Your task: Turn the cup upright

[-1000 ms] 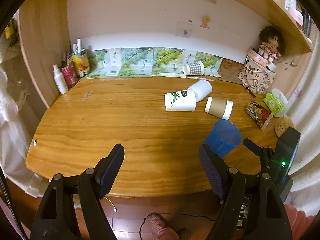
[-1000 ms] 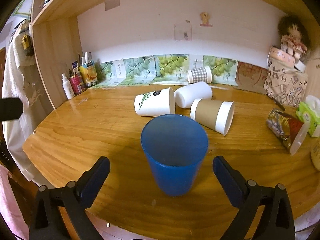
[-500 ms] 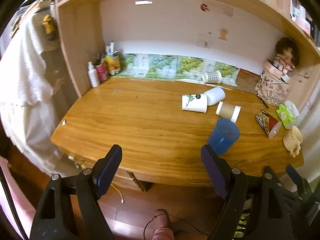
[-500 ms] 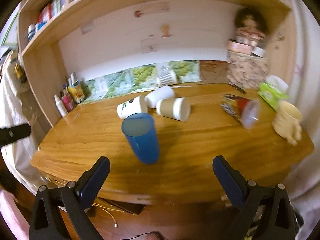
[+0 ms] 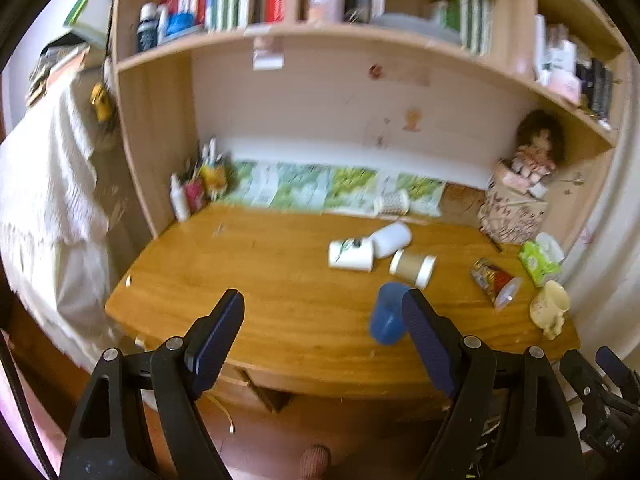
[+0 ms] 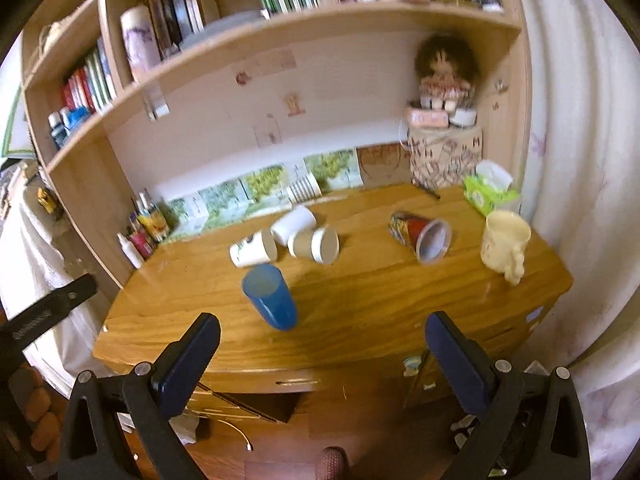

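Note:
A blue plastic cup (image 6: 270, 296) stands upright near the front edge of the wooden desk (image 6: 360, 292); it also shows in the left wrist view (image 5: 386, 318), partly behind a finger. My right gripper (image 6: 320, 344) is open and empty, held back from the desk in front of its edge. My left gripper (image 5: 324, 328) is open and empty, also back from the desk. Several paper cups lie on their sides behind the blue cup: a white leaf-print cup (image 6: 252, 248), a plain white cup (image 6: 294, 220) and a brown cup (image 6: 314, 242).
A red patterned cup (image 6: 418, 232) lies on its side at the right, near a cream mug (image 6: 504, 242) and a green tissue pack (image 6: 490, 192). A checked cup (image 6: 306, 188) lies at the back wall. Bottles (image 6: 140, 232) stand at the back left. A doll on a box (image 6: 444, 128) is at the back right.
Both grippers have pulled back and up away from the desk, so the desk and shelves look smaller. The blue cup stays upright where it stood.

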Demonstrator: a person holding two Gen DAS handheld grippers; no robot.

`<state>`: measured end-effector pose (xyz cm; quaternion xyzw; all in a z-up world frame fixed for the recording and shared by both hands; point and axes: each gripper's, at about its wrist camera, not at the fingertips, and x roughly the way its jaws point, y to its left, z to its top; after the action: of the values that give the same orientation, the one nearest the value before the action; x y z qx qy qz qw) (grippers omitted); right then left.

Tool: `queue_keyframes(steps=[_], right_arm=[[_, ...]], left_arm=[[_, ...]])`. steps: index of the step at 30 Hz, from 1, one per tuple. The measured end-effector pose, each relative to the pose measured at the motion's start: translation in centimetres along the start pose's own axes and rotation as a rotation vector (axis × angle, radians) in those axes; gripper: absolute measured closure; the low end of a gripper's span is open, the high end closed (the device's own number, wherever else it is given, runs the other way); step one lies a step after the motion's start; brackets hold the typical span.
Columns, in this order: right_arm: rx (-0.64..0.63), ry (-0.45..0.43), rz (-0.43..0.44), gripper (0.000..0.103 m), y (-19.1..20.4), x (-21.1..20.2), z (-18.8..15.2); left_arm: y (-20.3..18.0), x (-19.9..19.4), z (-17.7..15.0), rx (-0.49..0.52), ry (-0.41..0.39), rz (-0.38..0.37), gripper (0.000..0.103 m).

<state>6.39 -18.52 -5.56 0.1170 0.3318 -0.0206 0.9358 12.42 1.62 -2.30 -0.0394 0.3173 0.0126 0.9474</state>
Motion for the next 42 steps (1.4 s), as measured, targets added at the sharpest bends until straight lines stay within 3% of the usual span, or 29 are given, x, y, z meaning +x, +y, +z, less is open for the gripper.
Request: queue_keyframes(steps=[4, 7, 13, 18, 42], right_arm=[[-0.02, -0.045, 0.018, 0.0, 0.7, -1.8, 0.6], [-0.062, -0.096, 0.002, 0.0, 1.6, -2.6, 0.6], [-0.098, -0.144, 0.008, 0.0, 3.0, -3.1, 0.6], [-0.106, -0.167, 0.012, 0.0, 3.5, -3.2, 0.8], [-0.137, -0.166, 0.006, 0.0, 5.2, -3.4, 0.2]], left_arm=[[-0.7, -1.0, 0.5, -0.004, -0.035, -0.032, 0.019], [-1.0, -1.5, 0.4, 0.014, -0.057, -0.043, 0.011], [-1.1, -2.7, 0.4, 0.043, -0.143, 0.008, 0.001], [-0.8, -3.3, 0.2, 0.057, -0.202, 0.072, 0.0], [0.1, -4.3, -0.4, 0.056, -0.239, 0.025, 0.0]])
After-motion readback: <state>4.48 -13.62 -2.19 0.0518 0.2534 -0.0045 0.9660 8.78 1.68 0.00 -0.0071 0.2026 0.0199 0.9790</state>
